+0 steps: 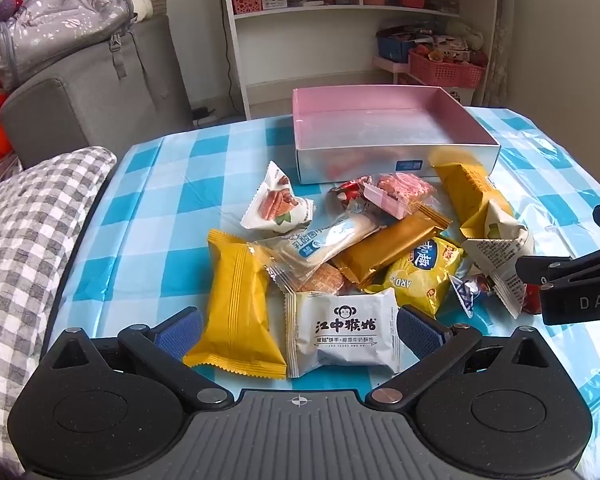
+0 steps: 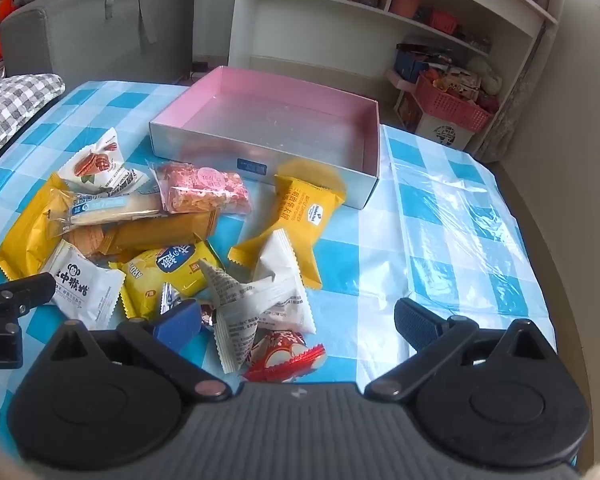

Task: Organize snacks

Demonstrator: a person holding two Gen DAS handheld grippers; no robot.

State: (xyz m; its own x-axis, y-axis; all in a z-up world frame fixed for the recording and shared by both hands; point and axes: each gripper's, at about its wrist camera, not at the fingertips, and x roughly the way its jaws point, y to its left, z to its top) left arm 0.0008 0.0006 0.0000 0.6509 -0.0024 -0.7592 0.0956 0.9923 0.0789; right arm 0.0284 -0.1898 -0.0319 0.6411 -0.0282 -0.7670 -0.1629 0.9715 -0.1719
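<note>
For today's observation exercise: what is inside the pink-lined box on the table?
The box shows only its bare floor and pink walls; no snack lies inside. The strip of floor just behind its near wall is hidden.

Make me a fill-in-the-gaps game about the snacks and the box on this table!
1. The inside walls of the box are coloured ____.
2. The box has ____ snacks in it.
3. The white packet between the left tongs shows a ____ face.
4. The tablecloth has white and ____ checks.

Missing words: pink; no; monkey; blue
</note>
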